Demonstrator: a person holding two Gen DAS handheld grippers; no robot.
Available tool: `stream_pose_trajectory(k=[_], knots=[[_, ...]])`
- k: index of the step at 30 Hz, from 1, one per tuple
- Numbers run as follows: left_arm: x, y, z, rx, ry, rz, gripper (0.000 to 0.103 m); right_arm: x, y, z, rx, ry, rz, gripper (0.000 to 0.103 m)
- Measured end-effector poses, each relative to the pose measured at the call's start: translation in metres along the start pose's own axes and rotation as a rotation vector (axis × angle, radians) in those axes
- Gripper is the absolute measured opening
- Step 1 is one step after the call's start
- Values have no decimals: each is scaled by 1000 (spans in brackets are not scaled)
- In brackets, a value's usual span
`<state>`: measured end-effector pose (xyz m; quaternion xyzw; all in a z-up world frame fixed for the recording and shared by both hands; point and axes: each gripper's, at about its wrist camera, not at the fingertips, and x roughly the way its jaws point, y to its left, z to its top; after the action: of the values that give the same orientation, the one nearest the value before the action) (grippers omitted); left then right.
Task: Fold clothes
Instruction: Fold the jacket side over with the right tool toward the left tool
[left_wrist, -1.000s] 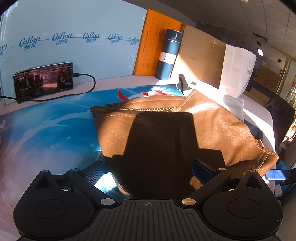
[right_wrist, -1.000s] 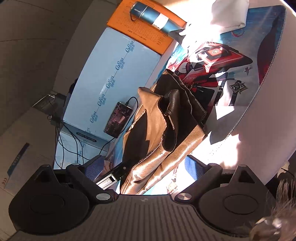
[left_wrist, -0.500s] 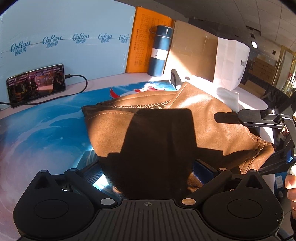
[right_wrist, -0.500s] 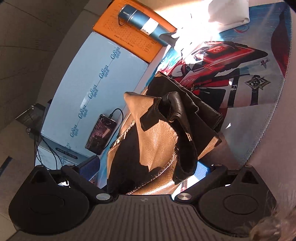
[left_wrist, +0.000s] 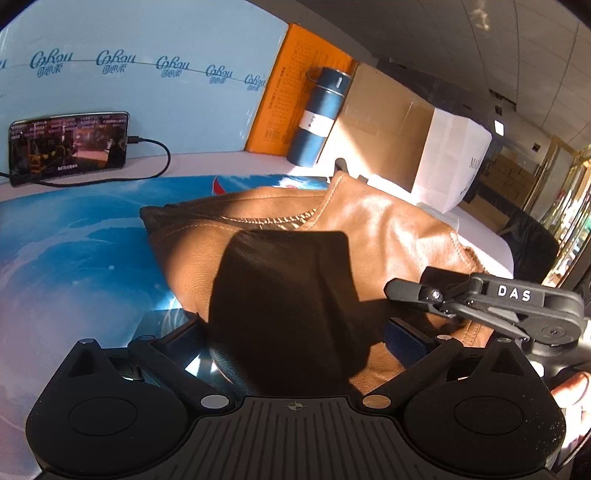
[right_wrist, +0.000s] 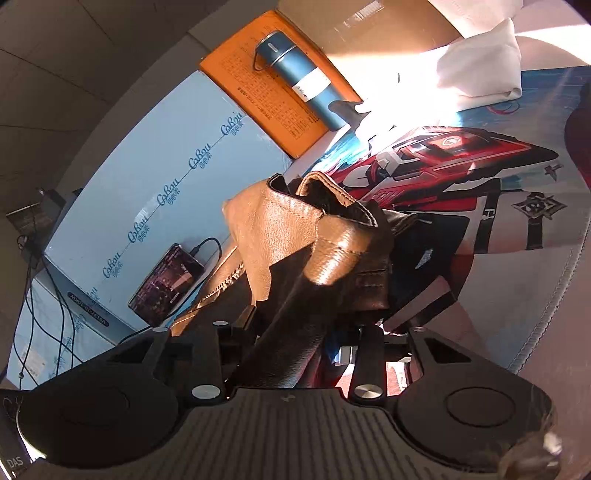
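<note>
Right tongs are clamped on the brown leather jacket's edge to lift a fold; left tongs spread apart, straddling its near hem.

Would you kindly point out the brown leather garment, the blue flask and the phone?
brown leather garment (left_wrist: 388, 229), left wrist view, sunlit upper panel.
blue flask (left_wrist: 317, 118), left wrist view, middle of its body.
phone (left_wrist: 68, 144), left wrist view, centre of its lit screen.
</note>
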<state>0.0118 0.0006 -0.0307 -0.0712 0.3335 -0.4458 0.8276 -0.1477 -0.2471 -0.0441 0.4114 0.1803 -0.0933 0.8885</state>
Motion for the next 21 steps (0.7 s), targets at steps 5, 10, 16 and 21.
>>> stream_pose_trajectory(k=[5, 10, 16, 21], knots=[[1, 11, 1, -93, -43, -49, 95, -2, -16, 4, 78, 13, 124, 19], [3, 29, 2, -195, -58, -39, 37, -10, -29, 13, 159, 14, 258, 19], [3, 3, -1, -164, -134, -105, 19, -28, -42, 27, 146, -9, 396, 19], [18, -32, 5, -141, -151, -191, 18, -50, -51, 48, 81, -62, 507, 19]])
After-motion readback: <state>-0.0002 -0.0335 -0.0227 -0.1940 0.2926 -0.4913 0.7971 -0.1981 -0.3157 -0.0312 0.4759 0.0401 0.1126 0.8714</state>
